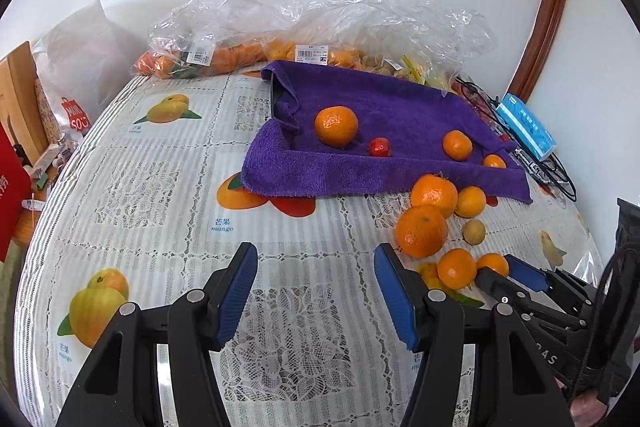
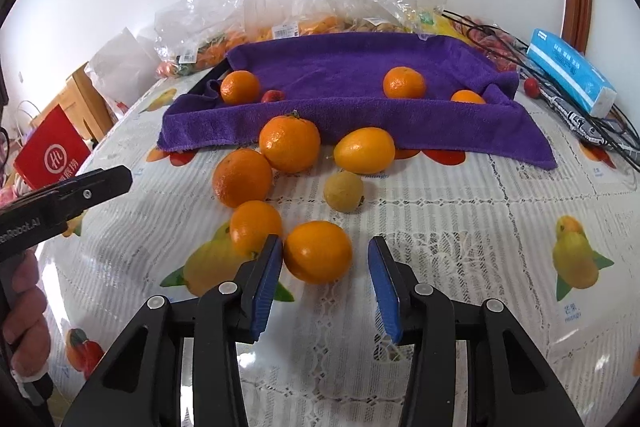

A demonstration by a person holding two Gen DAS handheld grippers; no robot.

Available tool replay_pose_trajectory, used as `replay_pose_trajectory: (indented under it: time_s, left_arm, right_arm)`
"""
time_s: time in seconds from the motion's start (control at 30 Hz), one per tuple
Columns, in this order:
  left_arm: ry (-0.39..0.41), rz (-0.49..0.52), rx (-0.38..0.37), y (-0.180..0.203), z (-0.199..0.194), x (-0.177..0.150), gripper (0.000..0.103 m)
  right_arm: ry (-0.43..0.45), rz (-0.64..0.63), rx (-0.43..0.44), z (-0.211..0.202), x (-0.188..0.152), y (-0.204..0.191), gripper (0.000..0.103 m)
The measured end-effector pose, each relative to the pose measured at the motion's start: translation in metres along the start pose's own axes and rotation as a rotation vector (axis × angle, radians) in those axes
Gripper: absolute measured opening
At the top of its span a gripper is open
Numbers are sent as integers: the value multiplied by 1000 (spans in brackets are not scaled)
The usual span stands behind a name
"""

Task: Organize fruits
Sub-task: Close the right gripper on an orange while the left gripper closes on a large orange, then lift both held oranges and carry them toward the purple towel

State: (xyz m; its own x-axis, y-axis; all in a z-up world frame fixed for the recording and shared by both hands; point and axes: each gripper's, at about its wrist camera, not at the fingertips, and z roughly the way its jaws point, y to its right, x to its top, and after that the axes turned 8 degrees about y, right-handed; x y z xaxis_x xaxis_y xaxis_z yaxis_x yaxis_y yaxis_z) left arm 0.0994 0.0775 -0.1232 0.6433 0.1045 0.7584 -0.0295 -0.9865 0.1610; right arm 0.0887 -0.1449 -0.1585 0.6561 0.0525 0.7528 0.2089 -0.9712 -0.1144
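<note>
Purple towel (image 2: pixel 352 67) covers a tray at the back of the surface (image 2: pixel 460 227), and four fruits lie in it: a large orange (image 1: pixel 336 126), a small red fruit (image 1: pixel 379 147) and two smaller oranges toward the right end. Six more fruits sit loose in front of the towel. In the right wrist view the right gripper (image 2: pixel 326 275) has its fingers spread around the nearest orange fruit (image 2: pixel 318 251); the left pad sits right at the fruit's side and may just touch it, while the right pad stands clearly apart. A pale brownish round fruit (image 2: pixel 344 193) lies just beyond. The left wrist view shows what this one cannot: the left gripper (image 1: pixel 316 291) hovers over bare patterned cloth, fingers spread with nothing between them, the loose fruits off to its right. Only the right view shows the person's hand (image 2: pixel 24 311) on the left tool's handle.
</note>
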Motion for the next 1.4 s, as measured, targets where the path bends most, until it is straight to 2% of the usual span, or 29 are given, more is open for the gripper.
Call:
replay_pose_trajectory:
  time_s: [0.03,0.1,0.3,0.5,0.73,0.87,0.93,1.03,1.2,1.3,1.4]
  left_arm:
    - [5,2,0,1,0,0,59]
    - [12,8,-2,5,2,0,59]
    - [-3,26,-41,20,15,1,59]
    - [-22,31,-112,46,31,3,59]
    - [-75,44,-135,67,56,1,58]
    - [-114,20,-150,68,71,-1,52]
    - [-98,31,-137,69,72,-2,42]
    - [-89,59,-109,68,68,-1,41]
    - [-70,111,7,54,63,0,42]
    - [-58,96,1,49,65,0,42]
    - [-70,136,26,57,70,-2,42]
  right_arm:
    - [-2,1,-2,2,0,1,45]
    - [-31,17,12,8,0,3,36]
    - [-17,18,14,5,0,11,36]
    - [22,9,-65,-11,3,39,36]
    - [19,23,-112,-8,5,66,36]
    - [10,18,-99,1,9,67,36]
    - [-1,23,-79,6,11,68,36]
    - [-4,16,-70,12,16,66,36]
    - [-24,-14,-69,20,17,63,36]
    - [-26,-12,-64,21,17,64,36]
    - [-30,-26,-74,23,17,61,37]
